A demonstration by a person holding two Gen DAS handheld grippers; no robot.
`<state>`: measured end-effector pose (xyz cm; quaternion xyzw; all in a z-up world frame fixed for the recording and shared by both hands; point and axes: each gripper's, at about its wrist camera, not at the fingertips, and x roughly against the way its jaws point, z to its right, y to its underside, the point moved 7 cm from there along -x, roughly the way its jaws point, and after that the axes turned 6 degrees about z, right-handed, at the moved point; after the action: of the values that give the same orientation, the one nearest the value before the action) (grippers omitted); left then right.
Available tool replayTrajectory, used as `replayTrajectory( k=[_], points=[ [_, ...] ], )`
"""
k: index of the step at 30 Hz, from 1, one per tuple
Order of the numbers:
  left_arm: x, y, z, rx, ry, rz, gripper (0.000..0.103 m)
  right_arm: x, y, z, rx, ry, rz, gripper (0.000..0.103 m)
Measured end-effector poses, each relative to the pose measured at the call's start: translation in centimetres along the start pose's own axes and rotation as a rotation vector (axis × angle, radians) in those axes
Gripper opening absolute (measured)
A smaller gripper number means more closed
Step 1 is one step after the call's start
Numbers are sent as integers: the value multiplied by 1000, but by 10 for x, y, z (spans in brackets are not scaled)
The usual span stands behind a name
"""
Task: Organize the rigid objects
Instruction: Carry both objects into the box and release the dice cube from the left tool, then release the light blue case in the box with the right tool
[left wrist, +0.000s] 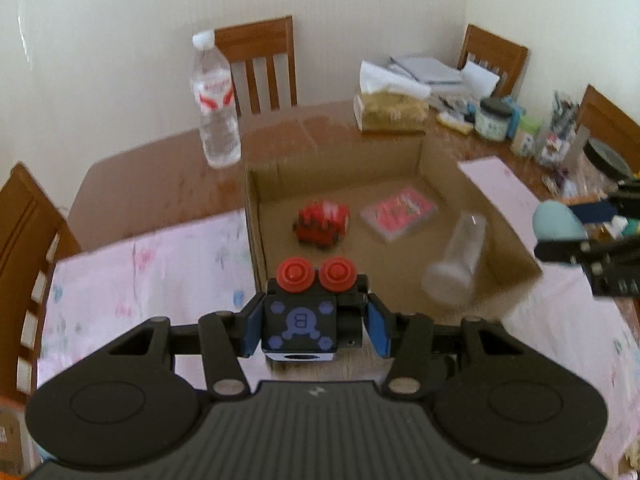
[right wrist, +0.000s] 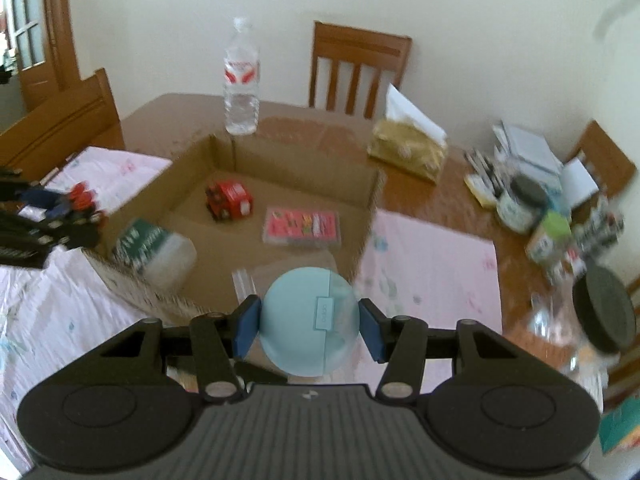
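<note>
The left gripper (left wrist: 316,330) is clamping a black cube-shaped toy block with two red knobs (left wrist: 306,320) just short of the shallow open cardboard box (left wrist: 400,166), presumably carrying it in for sorting. The right gripper (right wrist: 308,330) is pinching a pale blue round plastic case (right wrist: 308,322) over the box's near edge, likely for the same reason. Already lying inside the box are one red toy truck (right wrist: 229,199), one flat pink packet (right wrist: 302,227) and one clear plastic cup on its side (left wrist: 458,264); one clear water bottle (right wrist: 241,84) is standing on the table beyond.
</note>
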<state>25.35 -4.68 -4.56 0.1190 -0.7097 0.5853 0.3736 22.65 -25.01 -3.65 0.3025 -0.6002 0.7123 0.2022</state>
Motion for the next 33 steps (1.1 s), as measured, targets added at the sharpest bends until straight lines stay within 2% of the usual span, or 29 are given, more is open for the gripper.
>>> replayTrajectory(
  k=[4, 9, 10, 12, 14, 16, 18, 21, 33],
  points=[
    [-28, -21, -1, 2, -9, 13, 51, -9, -16, -5, 29, -17, 20, 58],
    [-66, -30, -7, 21, -39, 6, 52, -23, -25, -10, 54, -34, 19, 58],
    [-73, -29, -9, 32, -49, -1, 55, -26, -26, -11, 59, -36, 15, 58],
    [-78, -25, -16, 72, -58, -12, 77, -32, -27, -13, 68, -43, 7, 58],
    [-71, -21, -20, 103, -61, 4, 83, -37, -28, -14, 73, -48, 2, 58],
    [-60, -16, -22, 105, -59, 18, 86, -42, -30, -14, 79, -52, -5, 58],
    [-48, -11, -23, 102, -74, 28, 93, -48, -33, -14, 81, -59, -11, 58],
    [-28, -2, -22, 96, -96, 42, 95, -61, -38, -12, 79, -70, -20, 58],
    [21, 41, -19, 142, -174, 9, 97, -141, -65, -1, 40, -87, -109, 58]
  ],
)
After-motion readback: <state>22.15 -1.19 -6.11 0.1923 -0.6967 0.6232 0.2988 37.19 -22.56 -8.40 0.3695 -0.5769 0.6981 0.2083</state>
